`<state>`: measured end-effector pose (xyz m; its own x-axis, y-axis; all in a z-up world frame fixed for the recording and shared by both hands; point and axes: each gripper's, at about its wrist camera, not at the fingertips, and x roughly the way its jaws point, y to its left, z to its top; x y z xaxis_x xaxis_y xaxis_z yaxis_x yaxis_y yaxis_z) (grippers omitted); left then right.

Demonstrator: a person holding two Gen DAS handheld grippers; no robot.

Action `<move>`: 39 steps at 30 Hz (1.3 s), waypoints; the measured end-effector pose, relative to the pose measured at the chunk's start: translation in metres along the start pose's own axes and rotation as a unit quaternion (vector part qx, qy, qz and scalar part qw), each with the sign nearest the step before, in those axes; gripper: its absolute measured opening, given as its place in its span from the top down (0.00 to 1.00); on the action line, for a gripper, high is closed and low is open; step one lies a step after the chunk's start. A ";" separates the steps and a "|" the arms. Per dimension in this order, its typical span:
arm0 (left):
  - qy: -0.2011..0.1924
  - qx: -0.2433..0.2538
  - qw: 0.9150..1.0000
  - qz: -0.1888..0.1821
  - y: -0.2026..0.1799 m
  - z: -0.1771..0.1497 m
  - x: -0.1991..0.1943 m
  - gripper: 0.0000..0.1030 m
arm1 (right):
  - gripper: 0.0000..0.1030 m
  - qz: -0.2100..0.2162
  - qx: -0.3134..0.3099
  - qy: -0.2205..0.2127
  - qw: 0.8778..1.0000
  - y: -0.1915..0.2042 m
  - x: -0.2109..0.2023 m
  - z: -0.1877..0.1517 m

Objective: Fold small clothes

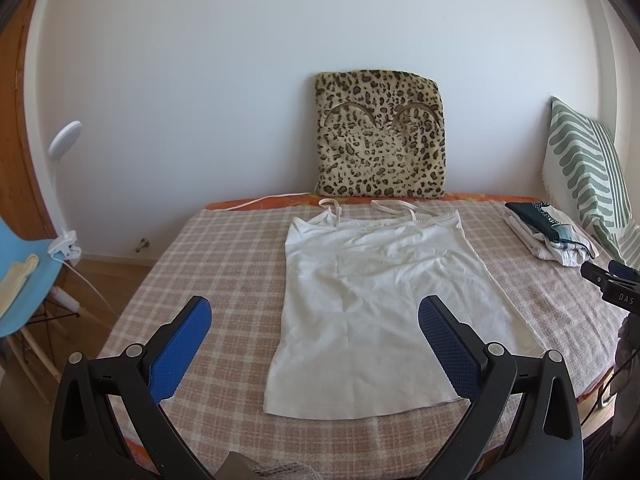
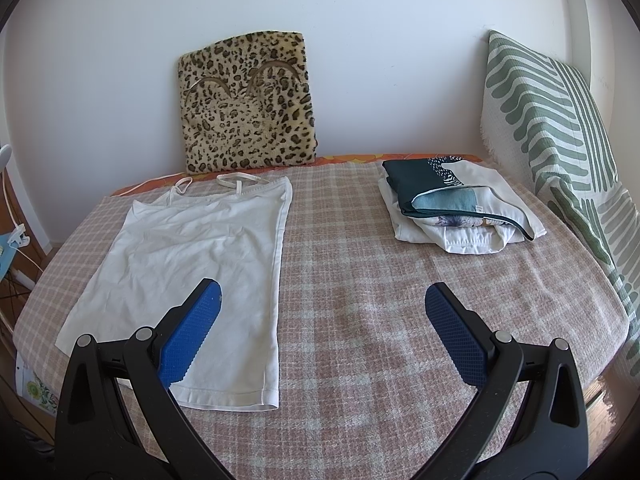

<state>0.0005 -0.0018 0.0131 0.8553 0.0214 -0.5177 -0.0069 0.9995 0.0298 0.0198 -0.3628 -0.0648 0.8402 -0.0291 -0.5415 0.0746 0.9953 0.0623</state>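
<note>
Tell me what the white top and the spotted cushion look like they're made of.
White camisole: looks like thin, matte cotton-type knit; it lies limp with soft wrinkles and stitched hems. Leopard-print cushion: seems to be short-pile faux fur, with fuzzy edges and a plush surface. The exact fibres can't be confirmed.

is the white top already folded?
No, the white camisole lies spread flat on the checked blanket, straps out at the far end.

white camisole point(image 1: 376, 304) flat, left gripper point(image 1: 316, 316) spread
</note>
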 end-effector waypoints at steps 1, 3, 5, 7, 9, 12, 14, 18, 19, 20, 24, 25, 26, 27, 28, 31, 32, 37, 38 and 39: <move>0.000 0.000 1.000 0.000 0.000 0.000 0.000 0.00 | 0.00 0.000 0.000 0.000 1.000 0.000 0.000 0.000; 0.000 0.000 1.000 0.000 0.000 0.000 0.000 0.00 | 0.00 0.000 0.000 0.000 1.000 0.000 0.000 0.000; 0.000 0.000 1.000 0.000 0.000 0.000 0.000 0.00 | 0.00 0.000 0.000 0.000 1.000 0.000 0.000 0.000; 0.001 0.001 1.000 0.000 0.000 -0.001 0.001 0.00 | 0.00 0.000 0.000 0.000 1.000 0.000 0.000 0.000; 0.001 0.001 1.000 0.000 0.000 -0.001 0.001 0.00 | 0.00 0.000 0.001 0.000 1.000 0.000 0.000 0.000; 0.002 0.001 1.000 0.002 0.000 -0.002 0.002 0.00 | 0.00 0.000 0.000 0.000 1.000 0.000 0.000 0.000; 0.002 0.002 1.000 0.003 0.001 -0.002 0.002 0.00 | 0.00 0.000 0.001 0.000 1.000 0.001 0.000 0.000; 0.005 0.002 1.000 0.005 0.002 -0.004 0.004 0.00 | 0.00 0.003 0.001 -0.001 1.000 -0.003 -0.001 0.000; 0.007 0.002 1.000 0.004 0.003 -0.005 0.005 0.00 | 0.00 0.004 0.001 -0.002 1.000 0.000 0.001 0.001; 0.010 0.001 1.000 0.005 0.005 -0.006 0.006 0.00 | 0.00 0.004 0.001 -0.002 1.000 0.001 0.001 0.001; 0.022 0.002 1.000 0.011 0.013 -0.010 0.011 0.00 | 0.00 0.009 0.002 -0.003 1.000 0.009 0.002 0.005; 0.023 0.004 1.000 0.016 0.015 -0.011 0.011 0.00 | 0.00 0.009 0.003 -0.004 1.000 0.012 0.002 0.007; 0.025 0.004 1.000 0.019 0.018 -0.012 0.012 0.00 | 0.00 0.011 0.003 -0.005 1.000 0.014 0.003 0.007; 0.028 0.002 0.999 0.019 0.021 -0.012 0.014 0.00 | 0.00 0.013 0.004 -0.006 1.000 0.012 0.004 0.008; 0.034 -0.001 0.999 0.016 0.024 -0.013 0.016 0.00 | 0.00 0.015 0.005 -0.007 1.000 0.015 0.004 0.009; 0.064 -0.005 0.998 0.000 0.033 -0.017 0.028 0.00 | 0.00 0.025 0.005 -0.009 1.000 0.025 0.007 0.014; 0.077 -0.001 0.997 -0.002 0.035 -0.019 0.033 0.00 | 0.00 0.027 0.003 -0.010 1.000 0.028 0.007 0.015; 0.120 0.005 0.993 -0.003 0.048 -0.031 0.053 0.00 | 0.00 0.044 -0.015 -0.009 0.999 0.049 0.012 0.022; 0.128 -0.003 0.992 -0.013 0.052 -0.033 0.056 0.01 | 0.00 0.047 -0.018 -0.010 0.999 0.053 0.013 0.022; 0.136 -0.010 0.990 -0.027 0.056 -0.036 0.058 0.01 | 0.00 0.050 -0.022 -0.010 0.998 0.057 0.013 0.024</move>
<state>0.0312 0.0560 -0.0458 0.6839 -0.0289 -0.7290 0.0212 0.9996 -0.0198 0.0475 -0.3089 -0.0484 0.8532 0.0698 -0.5169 -0.0340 0.9963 0.0785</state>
